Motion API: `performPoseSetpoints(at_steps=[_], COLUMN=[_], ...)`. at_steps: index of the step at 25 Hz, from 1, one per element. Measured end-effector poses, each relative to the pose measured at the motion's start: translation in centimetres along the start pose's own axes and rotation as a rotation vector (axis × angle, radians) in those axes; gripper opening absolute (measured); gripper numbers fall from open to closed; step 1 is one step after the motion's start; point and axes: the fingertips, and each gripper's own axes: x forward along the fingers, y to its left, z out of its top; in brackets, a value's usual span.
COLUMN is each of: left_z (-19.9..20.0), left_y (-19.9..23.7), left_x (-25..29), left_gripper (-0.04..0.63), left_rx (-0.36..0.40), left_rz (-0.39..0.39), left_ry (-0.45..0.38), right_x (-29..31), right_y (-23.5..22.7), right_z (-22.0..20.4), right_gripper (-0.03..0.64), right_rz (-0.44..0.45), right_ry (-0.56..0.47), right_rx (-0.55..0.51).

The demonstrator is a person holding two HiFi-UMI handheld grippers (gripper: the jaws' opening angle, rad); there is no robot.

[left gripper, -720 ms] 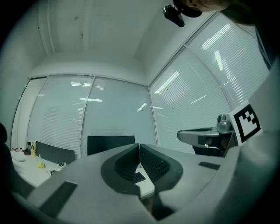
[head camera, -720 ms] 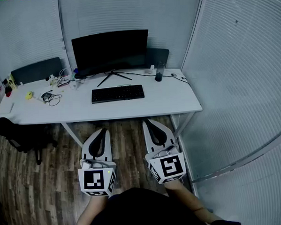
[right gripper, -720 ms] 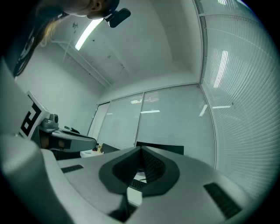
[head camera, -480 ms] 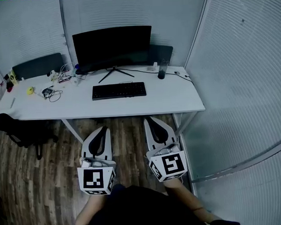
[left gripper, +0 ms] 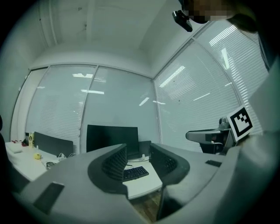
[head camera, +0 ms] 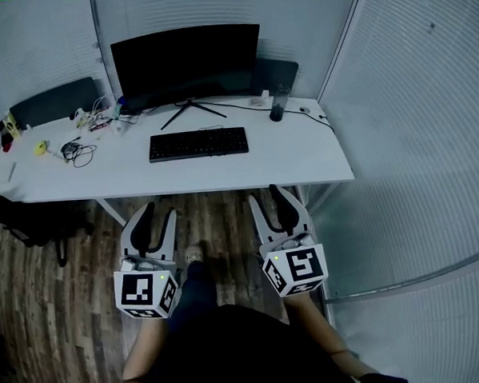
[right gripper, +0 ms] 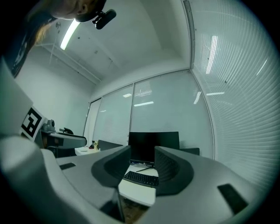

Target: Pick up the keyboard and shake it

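Left gripper (head camera: pixel 154 217) and right gripper (head camera: pixel 268 201): both spread, empty, level, short of counter (head camera: pixel 222 170). Keyboard (head camera: pixel 198 143) flat mid-counter at their 12 o'clock, untouched. Risks: uneven end grips tipping it; shaking striking monitor stand (head camera: pixel 189 111) at keyboard's 12 o'clock.

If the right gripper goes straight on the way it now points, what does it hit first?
Probably the desk: its front edge lies nearest ahead of the right gripper. If the jaws ride above the top, the keyboard or monitor comes next; height is unclear.
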Motion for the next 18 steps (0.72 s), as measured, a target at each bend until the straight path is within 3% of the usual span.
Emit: performPoseSetpoints(at_steps=[9,18], left_z=[-4.6,-10.1], left_y=[7.9,17.6], left_x=[10.1,23.2], left_gripper=[0.187,0.187], left_rx=[-0.048,-0.073], left_rz=[-0.04,-0.082], left_ry=[0.017,0.121], right_x=[11.0,24.6], right_y=[-4.4,-8.9], right_z=[-4.4,-11.1], right_gripper=[0.166,0.166], right_rz=[-0.054,-0.151], right_ry=[0.029,0.147], right_rx=[0.003,0.029])
